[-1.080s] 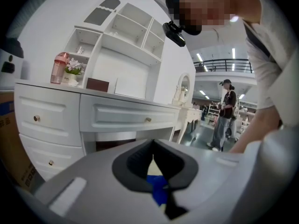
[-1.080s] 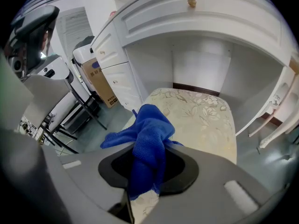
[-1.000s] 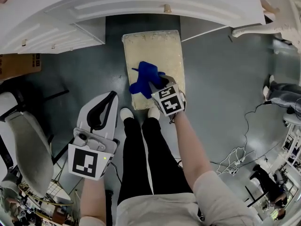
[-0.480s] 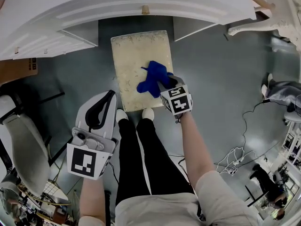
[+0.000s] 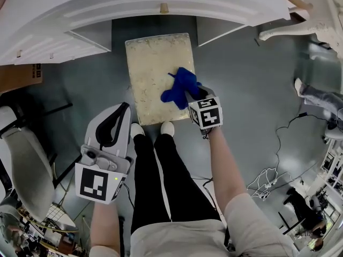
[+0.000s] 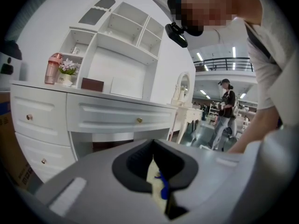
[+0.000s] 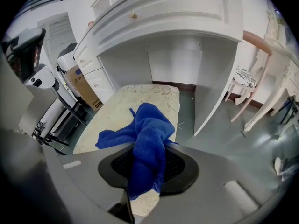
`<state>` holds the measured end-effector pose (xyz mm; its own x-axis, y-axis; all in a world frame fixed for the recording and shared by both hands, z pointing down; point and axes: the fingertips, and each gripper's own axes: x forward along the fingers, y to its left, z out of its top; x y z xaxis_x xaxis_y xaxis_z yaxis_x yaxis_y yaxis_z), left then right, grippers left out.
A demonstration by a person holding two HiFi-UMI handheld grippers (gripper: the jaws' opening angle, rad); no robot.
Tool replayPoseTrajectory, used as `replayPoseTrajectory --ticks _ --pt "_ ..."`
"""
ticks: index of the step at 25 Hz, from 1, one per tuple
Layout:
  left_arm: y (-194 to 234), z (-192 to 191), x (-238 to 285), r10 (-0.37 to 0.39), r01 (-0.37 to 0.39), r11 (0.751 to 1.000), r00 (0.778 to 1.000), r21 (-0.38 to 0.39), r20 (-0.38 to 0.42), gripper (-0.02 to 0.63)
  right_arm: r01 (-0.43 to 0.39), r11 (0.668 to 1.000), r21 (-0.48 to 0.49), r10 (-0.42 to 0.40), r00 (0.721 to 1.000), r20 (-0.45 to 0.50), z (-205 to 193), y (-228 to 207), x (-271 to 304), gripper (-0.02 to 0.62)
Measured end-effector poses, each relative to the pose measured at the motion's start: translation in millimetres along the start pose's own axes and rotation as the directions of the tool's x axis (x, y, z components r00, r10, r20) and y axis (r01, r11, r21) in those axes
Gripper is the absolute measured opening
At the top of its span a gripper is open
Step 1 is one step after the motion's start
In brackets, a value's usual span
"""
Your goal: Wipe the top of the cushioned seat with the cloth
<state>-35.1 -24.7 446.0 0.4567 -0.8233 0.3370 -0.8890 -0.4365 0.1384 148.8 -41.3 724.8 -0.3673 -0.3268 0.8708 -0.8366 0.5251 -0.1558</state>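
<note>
The cushioned seat [image 5: 153, 68] is a cream rectangle on the floor, just in front of my feet. A blue cloth [image 5: 181, 85] lies bunched on its right side, near the front edge. My right gripper [image 5: 193, 96] is shut on the cloth and presses it onto the seat. In the right gripper view the cloth [image 7: 149, 125] hangs between the jaws of the right gripper [image 7: 148, 158], over the seat [image 7: 124, 107]. My left gripper [image 5: 124, 108] is held left of the seat over the floor, shut and holding nothing. In its own view the left gripper [image 6: 156, 171] shows only a thin slit.
A white dresser [image 5: 150, 4] curves over the seat's far end. A cardboard box [image 5: 21, 75] and a grey chair [image 5: 27, 165] stand at the left. White furniture legs [image 5: 316, 20] are at the top right. Cables [image 5: 268, 182] lie on the floor, and another person's legs [image 5: 319, 100] show at the right.
My right gripper has dragged the blue cloth from the seat's middle to its right side. The left gripper has stayed where it was.
</note>
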Motion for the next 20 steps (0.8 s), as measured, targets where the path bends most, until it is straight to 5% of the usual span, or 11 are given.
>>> replayPoseTrajectory --ticks 20 --pt "-5 -9 -24 -0.026 0.026 1.0 1.0 -0.003 0.003 0.0 0.025 0.995 0.091 -0.026 1.0 0.012 -61 20 -27 0.114"
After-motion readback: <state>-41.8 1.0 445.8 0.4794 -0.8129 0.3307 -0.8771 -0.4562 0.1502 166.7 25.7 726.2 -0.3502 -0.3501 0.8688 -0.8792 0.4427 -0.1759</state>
